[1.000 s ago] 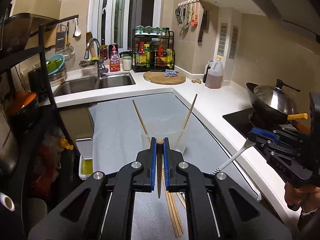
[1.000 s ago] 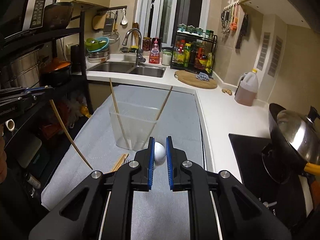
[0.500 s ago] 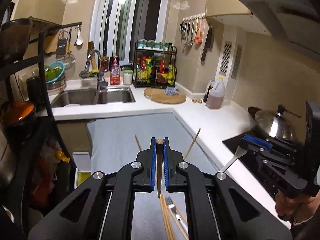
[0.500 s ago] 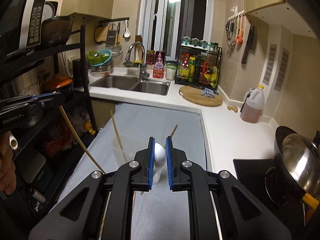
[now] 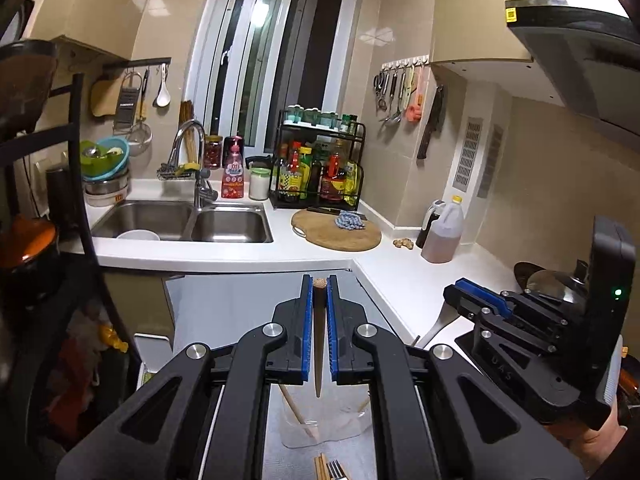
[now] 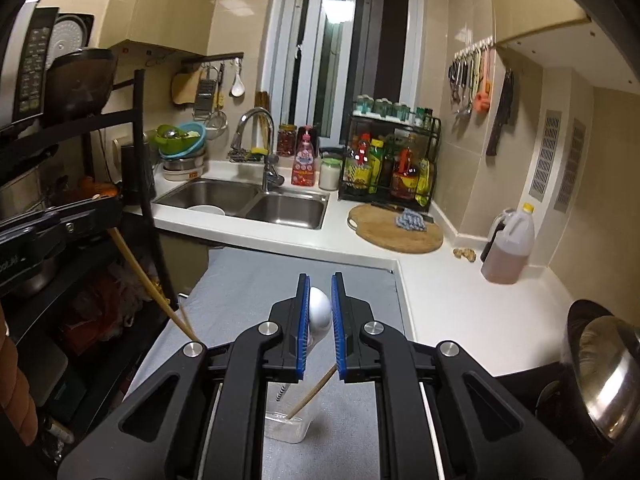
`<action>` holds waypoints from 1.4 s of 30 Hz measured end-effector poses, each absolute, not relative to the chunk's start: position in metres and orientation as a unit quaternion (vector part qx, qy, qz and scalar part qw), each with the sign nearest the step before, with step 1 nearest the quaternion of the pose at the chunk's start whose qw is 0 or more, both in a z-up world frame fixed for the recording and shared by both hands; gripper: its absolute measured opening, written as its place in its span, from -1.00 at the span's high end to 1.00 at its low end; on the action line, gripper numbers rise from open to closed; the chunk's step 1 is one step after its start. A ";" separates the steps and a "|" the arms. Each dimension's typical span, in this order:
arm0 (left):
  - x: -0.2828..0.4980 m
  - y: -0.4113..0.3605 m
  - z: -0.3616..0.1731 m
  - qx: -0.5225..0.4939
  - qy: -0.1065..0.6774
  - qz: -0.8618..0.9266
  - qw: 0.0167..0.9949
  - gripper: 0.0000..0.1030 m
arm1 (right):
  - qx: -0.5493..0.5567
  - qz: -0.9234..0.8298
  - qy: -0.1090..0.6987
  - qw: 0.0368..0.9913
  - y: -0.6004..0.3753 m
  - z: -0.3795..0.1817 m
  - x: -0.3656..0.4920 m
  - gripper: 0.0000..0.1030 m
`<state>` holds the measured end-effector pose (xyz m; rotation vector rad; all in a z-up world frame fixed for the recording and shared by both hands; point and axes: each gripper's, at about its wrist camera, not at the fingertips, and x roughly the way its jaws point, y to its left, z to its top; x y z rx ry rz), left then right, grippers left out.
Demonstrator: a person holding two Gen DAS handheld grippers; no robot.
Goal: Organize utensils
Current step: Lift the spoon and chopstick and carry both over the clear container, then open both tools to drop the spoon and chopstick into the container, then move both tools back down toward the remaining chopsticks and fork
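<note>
**Both hands lifted, cup now below the jaws**

Both grippers have risen since the earlier frames, so the clear cup (image 5: 320, 428) moved from ahead of the jaws to under them. The left gripper (image 5: 319, 292) is closed on a chopstick (image 5: 318, 344), its long axis hanging tip-down just above the cup mouth. The right gripper (image 6: 320, 292) is closed on a white spoon (image 6: 319, 312), handle pointing down, near the cup's left rim. Two chopsticks already lean inside. The left seems nearer for the drop. More utensils (image 5: 330, 470) lie near on the grey desk (image 5: 240, 304).
</note>
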<state>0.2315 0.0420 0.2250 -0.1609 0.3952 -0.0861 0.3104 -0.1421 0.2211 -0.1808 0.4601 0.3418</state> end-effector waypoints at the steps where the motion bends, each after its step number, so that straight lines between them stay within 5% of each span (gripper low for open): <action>1: 0.236 0.042 0.221 -0.082 0.198 -0.042 0.976 0.88 | -0.087 0.168 0.232 0.954 -0.142 0.216 0.315 0.79; 13: 0.256 0.038 0.187 -0.064 0.254 -0.043 0.964 0.87 | -0.099 0.164 0.278 0.941 -0.134 0.176 0.334 0.73; 17: 0.249 0.040 0.187 -0.062 0.248 -0.039 0.966 0.32 | -0.095 0.156 0.270 0.945 -0.142 0.183 0.328 0.44; 32: 0.164 0.034 0.214 -0.029 0.189 -0.006 0.982 0.31 | -0.061 0.168 0.188 0.966 -0.194 0.237 0.236 0.33; 39: 0.114 0.024 0.181 -0.019 0.190 0.007 0.982 0.32 | -0.037 0.181 0.176 0.967 -0.217 0.213 0.170 0.33; 42: 0.102 0.017 0.162 -0.015 0.206 0.017 0.978 0.49 | -0.025 0.186 0.185 0.965 -0.220 0.189 0.149 0.33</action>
